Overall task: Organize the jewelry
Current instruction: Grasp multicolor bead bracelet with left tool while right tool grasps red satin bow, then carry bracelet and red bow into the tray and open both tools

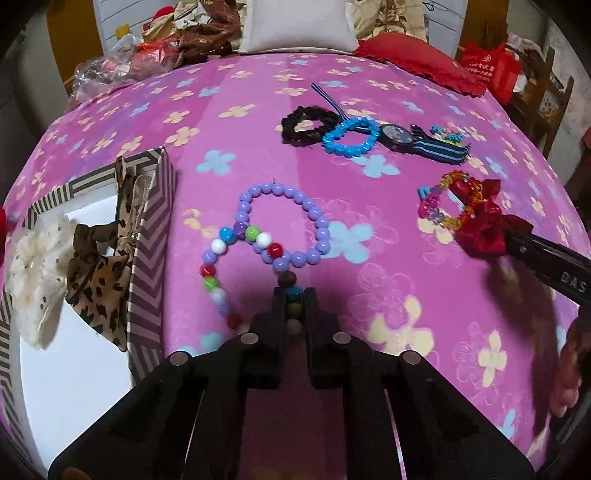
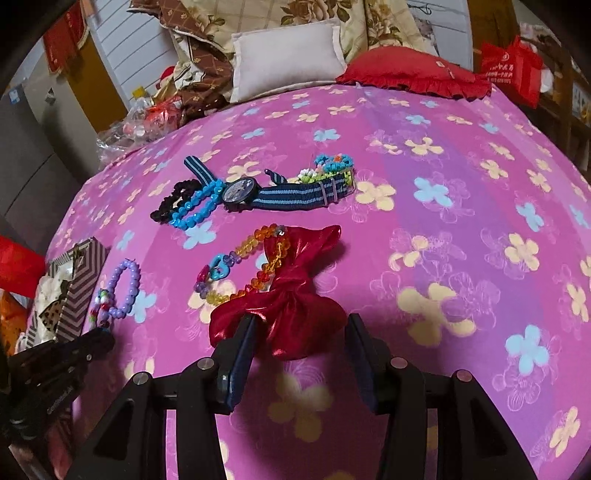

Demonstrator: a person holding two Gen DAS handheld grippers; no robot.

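Note:
In the left wrist view my left gripper (image 1: 294, 292) is shut on the near beads of a multicoloured bead bracelet (image 1: 216, 271). That bracelet lies on the pink flowered bedspread (image 1: 258, 129), linked with a purple bead bracelet (image 1: 318, 218). My right gripper (image 2: 301, 332) is open, its pads either side of the lower part of a shiny red bow (image 2: 291, 306). The bow lies on an orange bead bracelet (image 2: 255, 240). The left view shows the same red bow (image 1: 487, 225) at the right gripper's tip. The left gripper (image 2: 105, 338) shows at the right view's left edge.
A striped open box (image 1: 147, 240) at the left holds a leopard-print bow (image 1: 99, 273) and a white bow (image 1: 35, 273). Farther back lie a black scrunchie (image 1: 306, 123), a blue bead bracelet (image 1: 351, 137), a striped-strap watch (image 1: 399, 136) and a crochet flower band (image 1: 447, 134). Pillows (image 1: 295, 26) line the far edge.

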